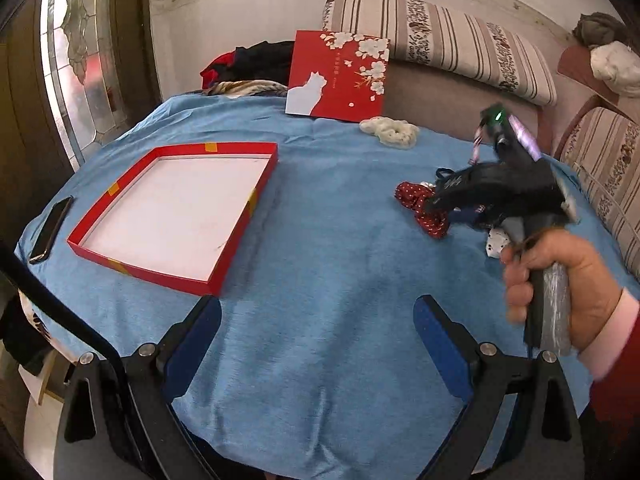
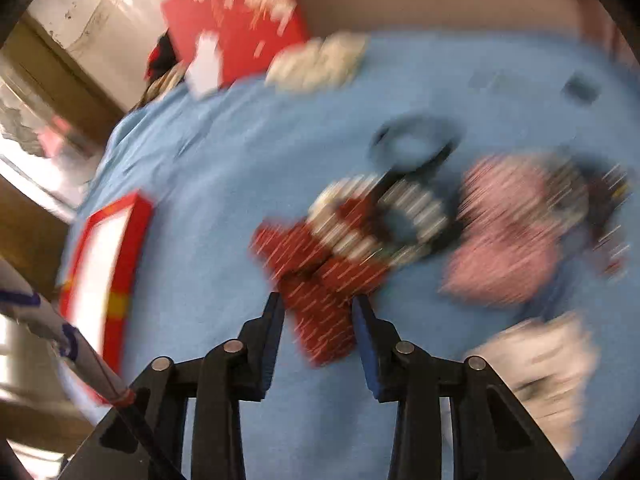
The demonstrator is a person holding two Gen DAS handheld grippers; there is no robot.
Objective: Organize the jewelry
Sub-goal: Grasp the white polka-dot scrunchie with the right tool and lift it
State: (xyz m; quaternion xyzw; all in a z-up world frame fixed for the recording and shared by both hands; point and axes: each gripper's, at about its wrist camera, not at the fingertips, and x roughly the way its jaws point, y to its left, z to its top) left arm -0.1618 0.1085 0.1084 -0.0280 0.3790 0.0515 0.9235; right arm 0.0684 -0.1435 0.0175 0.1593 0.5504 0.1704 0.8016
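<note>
A red bow with white dots (image 2: pixel 316 264) lies on the blue cloth among a heap of hair ties and bead bracelets (image 2: pixel 416 200). My right gripper (image 2: pixel 318 304) points down at it, with the bow's near lobe between its blue pads; the jaws stand partly apart and the view is blurred. In the left wrist view a hand (image 1: pixel 560 280) holds that right gripper (image 1: pixel 434 200) over the bow (image 1: pixel 412 196). The left gripper (image 1: pixel 316 308) hangs wide open over bare cloth, with nothing in it. The shallow red box with a white floor (image 1: pixel 248 208) lies to its left.
The red lid with a white cat (image 1: pixel 338 74) leans at the back, a cream scrunchie (image 1: pixel 390 130) in front of it. A phone (image 1: pixel 52 228) lies left of the box. A pink item (image 2: pixel 508 240) and a white dotted one (image 2: pixel 544 360) lie right of the bow.
</note>
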